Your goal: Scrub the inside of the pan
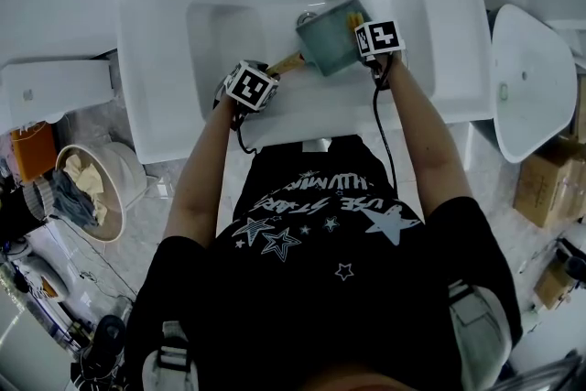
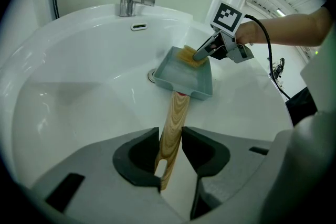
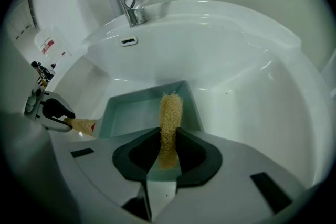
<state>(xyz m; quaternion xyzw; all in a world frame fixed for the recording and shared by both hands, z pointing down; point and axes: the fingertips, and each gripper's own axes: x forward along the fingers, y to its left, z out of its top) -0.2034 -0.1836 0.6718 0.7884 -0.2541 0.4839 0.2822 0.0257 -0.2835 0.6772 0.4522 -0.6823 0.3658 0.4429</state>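
White sink (image 1: 165, 41): L tongs (image 2: 169, 134) clamped on pan handle (image 2: 176, 113), R tongs (image 3: 169, 134) clamped on scrubber (image 3: 170, 110) in pan (image 3: 131, 113)

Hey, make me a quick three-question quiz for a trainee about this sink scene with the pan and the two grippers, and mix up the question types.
1. True or false: the pan sits on the floor beside the sink.
2. What is between the jaws of the right gripper? A) a yellow fibrous scrubber B) a folded blue cloth C) nothing
3. Fill in: the left gripper is clamped on the pan's wooden ____.
Key: 1 false, it lies in the sink; 2 A; 3 handle.
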